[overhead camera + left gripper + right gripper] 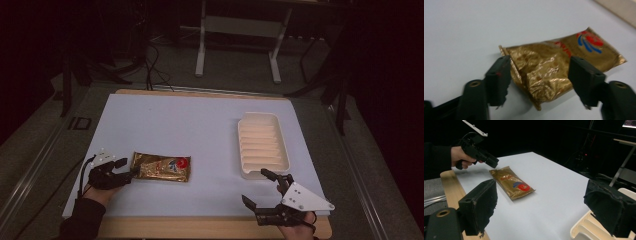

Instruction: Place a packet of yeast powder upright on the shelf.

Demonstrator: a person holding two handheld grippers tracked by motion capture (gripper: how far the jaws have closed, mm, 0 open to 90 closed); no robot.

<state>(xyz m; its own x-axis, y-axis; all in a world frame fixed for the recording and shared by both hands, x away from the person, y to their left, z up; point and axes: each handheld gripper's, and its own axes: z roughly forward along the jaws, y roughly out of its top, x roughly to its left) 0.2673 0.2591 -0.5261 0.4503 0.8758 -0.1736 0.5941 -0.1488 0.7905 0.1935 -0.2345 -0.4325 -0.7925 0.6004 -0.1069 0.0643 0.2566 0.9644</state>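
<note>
Gold crinkled foil packet (161, 167) with a red and blue logo lies flat on the pale blue-white table (190, 130), toward the near left, its long axis running left to right across the high view. The cream ribbed plastic tray (262, 145) sits well apart from it on the right half of the table, with nothing in it (as far as the high view shows). The left gripper (129, 168) is by far the nearer: it sits at the packet's left short end, and in the left gripper view the two black jaws straddle that end, one at the sealed edge, the other over the crumpled body. The jaws are partly parted and look not yet pressed on the foil. The right gripper (256, 186) rests near the table's front edge, just before the tray, jaws wide apart and holding nothing.
</note>
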